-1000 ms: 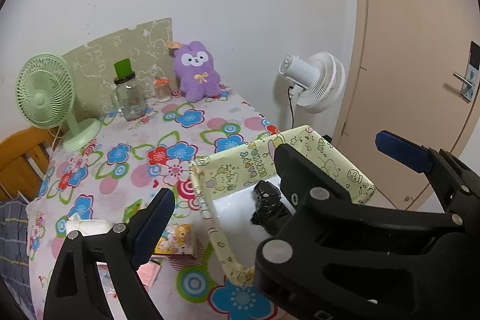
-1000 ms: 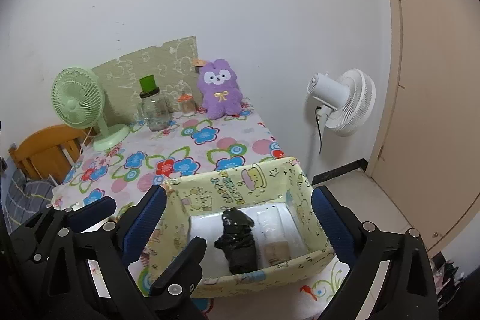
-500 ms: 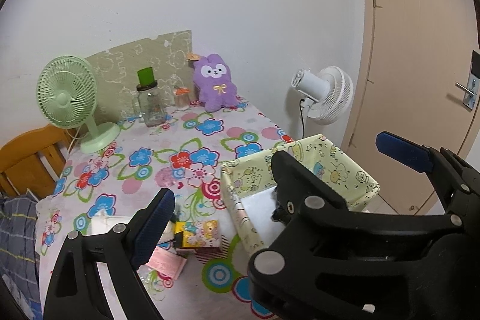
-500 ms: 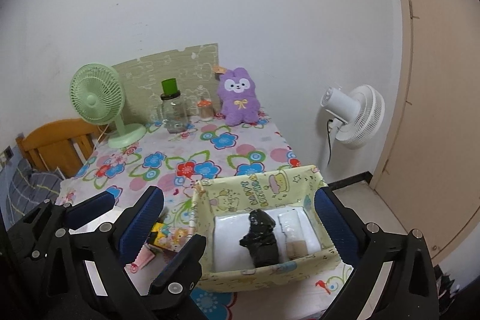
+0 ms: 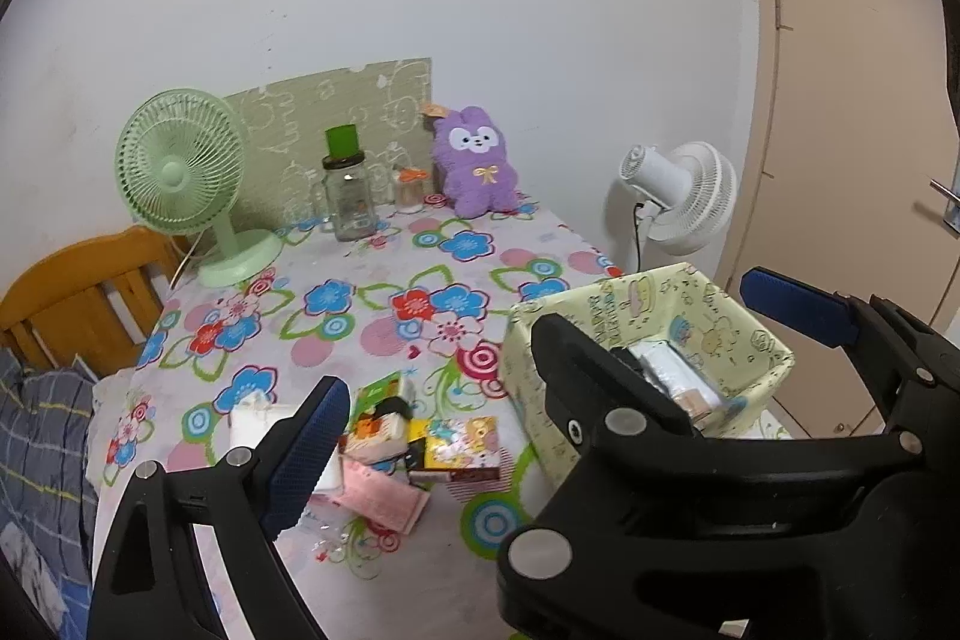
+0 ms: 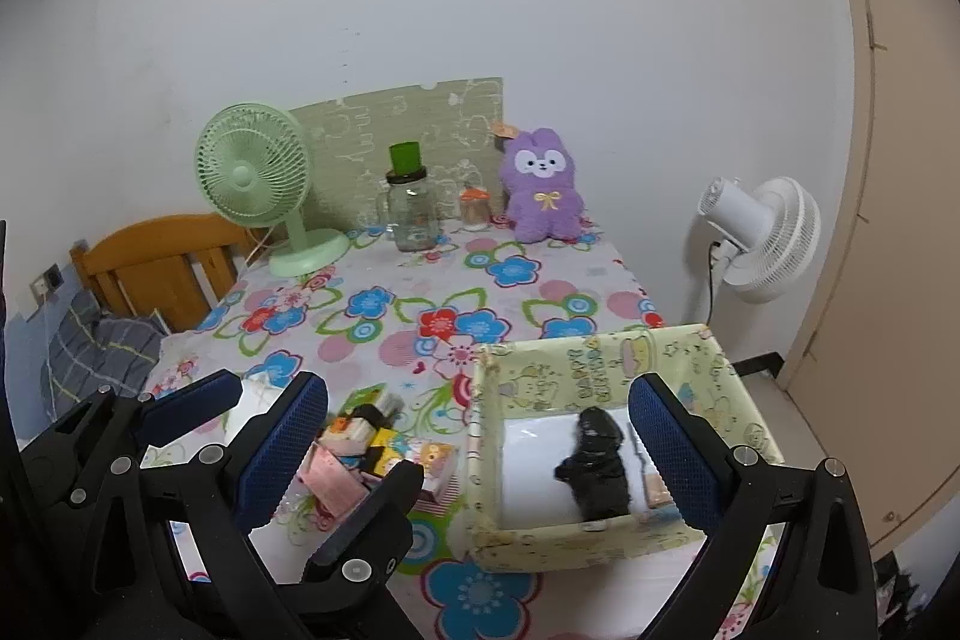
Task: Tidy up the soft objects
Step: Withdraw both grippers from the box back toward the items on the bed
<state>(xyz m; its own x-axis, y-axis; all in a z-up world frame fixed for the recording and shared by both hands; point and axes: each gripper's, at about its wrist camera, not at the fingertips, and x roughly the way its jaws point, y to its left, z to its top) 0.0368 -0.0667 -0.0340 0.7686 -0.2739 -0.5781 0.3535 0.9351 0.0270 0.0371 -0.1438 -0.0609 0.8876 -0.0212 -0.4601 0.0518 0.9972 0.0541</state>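
Both tongs are spread wide and hold nothing. Between the right tongs (image 6: 477, 442) lies a black soft thing (image 6: 597, 463) in the yellow box (image 6: 576, 541), its long side pointing away from them. The left tongs (image 5: 540, 370) have pulled back; more packets (image 5: 408, 439) show now.

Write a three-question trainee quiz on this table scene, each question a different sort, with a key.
1. True or false: the black bundle lies inside the yellow fabric bin.
2. Which stands nearest the purple plush? A green fan; B small orange-lidded jar; C pile of packets.
3. Fill in: both the left claw and the right claw are ____ and hold nothing.

Key: 1 true; 2 B; 3 open.
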